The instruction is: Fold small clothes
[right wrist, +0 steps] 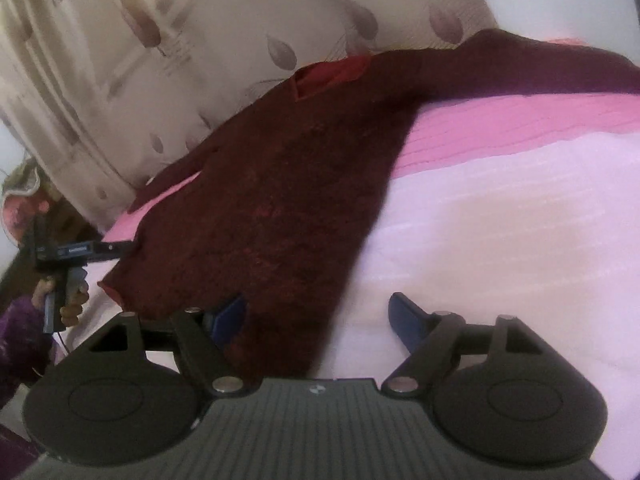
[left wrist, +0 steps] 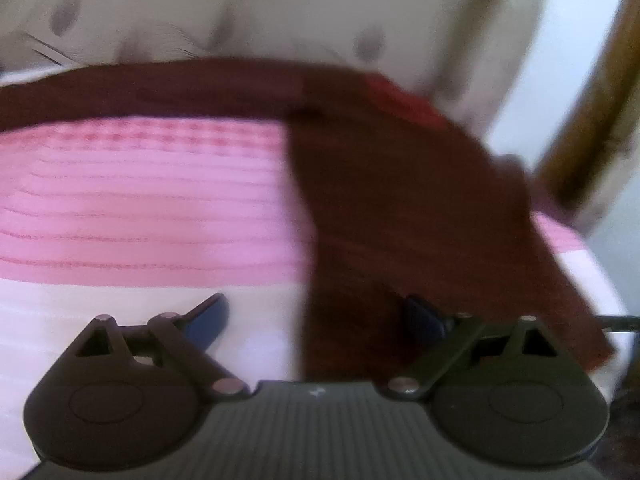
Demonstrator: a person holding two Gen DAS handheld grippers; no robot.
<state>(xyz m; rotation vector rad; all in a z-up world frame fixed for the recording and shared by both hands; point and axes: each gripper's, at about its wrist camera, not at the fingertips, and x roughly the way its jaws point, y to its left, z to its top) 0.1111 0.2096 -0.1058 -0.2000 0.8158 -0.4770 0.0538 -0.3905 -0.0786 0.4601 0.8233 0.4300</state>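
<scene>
Sweater (right wrist: 272, 208) hem needs a pinch: both hand-held grippers, left (left wrist: 316, 320) and right (right wrist: 316, 316), spread wide, holding nothing on the bed (right wrist: 500, 220).

A dark maroon knitted garment (right wrist: 272, 208) lies spread, partly folded, across the pink bedcover (right wrist: 500, 216).

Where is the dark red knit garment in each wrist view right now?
Left wrist: the dark red garment fills centre-right, a band running left along the pink bedcover.
Right wrist: the garment fills centre-left, a band reaching upper right.
Shared landmark: the leaf-print curtain behind it.
</scene>
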